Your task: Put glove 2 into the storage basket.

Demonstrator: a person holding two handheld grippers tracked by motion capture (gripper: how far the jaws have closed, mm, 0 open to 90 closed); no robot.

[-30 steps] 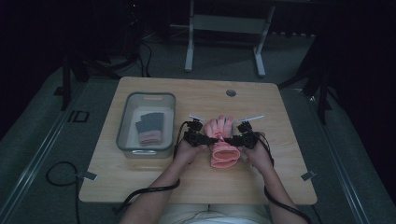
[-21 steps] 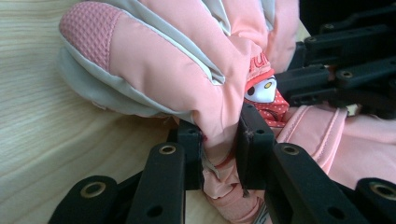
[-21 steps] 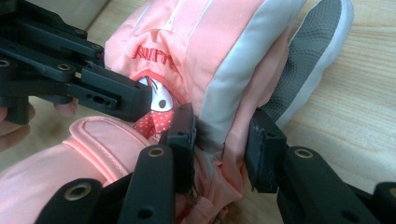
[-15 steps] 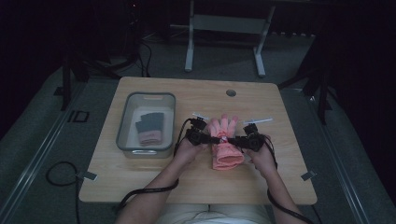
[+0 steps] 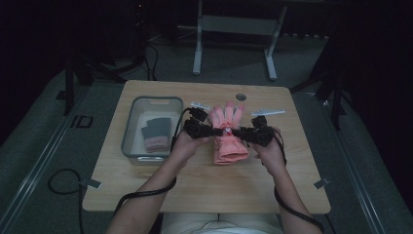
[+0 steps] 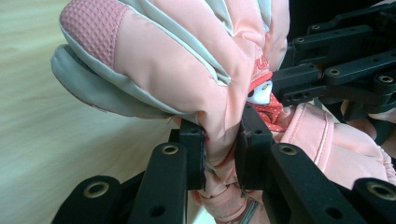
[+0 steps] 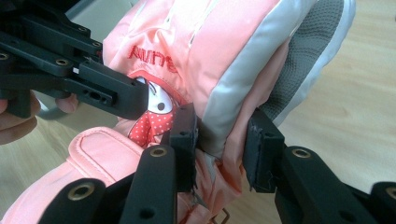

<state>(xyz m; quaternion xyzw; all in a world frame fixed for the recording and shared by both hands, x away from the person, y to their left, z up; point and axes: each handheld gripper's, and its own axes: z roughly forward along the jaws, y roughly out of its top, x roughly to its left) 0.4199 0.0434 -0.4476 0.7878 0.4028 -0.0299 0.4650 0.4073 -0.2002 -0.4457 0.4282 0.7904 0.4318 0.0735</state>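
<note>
- Pink padded glove [image 5: 229, 139] w/ grey trim hangs between both hands, mid-surface, just in front of the person; cuff end sags toward the person and seems to brush the wooden surface [image 5: 204, 180], fingers point away.
- Key relation: glove's long axis runs near-to-far, and the two grippers bite it from opposite sides across that axis, abt at the palm/wrist line. Neither hand is nearer; both are on it.
- Left hand-held gripper [image 6: 222, 149]: pinching a fold of the glove's side, pads pressed tight into the fabric.
- Right hand-held gripper [image 7: 219, 149]: also pinching the glove, on a thicker bunch at the grey side panel, so jaws stand wider apart but pads are pressing.
- Look of glove: puffy, quilted nylon shell, textured grip patch at thumb [image 6: 88, 25], red stitched lettering and a small cartoon badge [image 7: 152, 114] on the back. Soft and floppy; my guess is the free ends will droop whichever way it's carried.
- Farther left: clear bin [image 5: 131, 124] on the surface holding a dark glove pair [image 5: 156, 129], well apart from the pink one. Likely drop spot, so next move prob. goes left.
</note>
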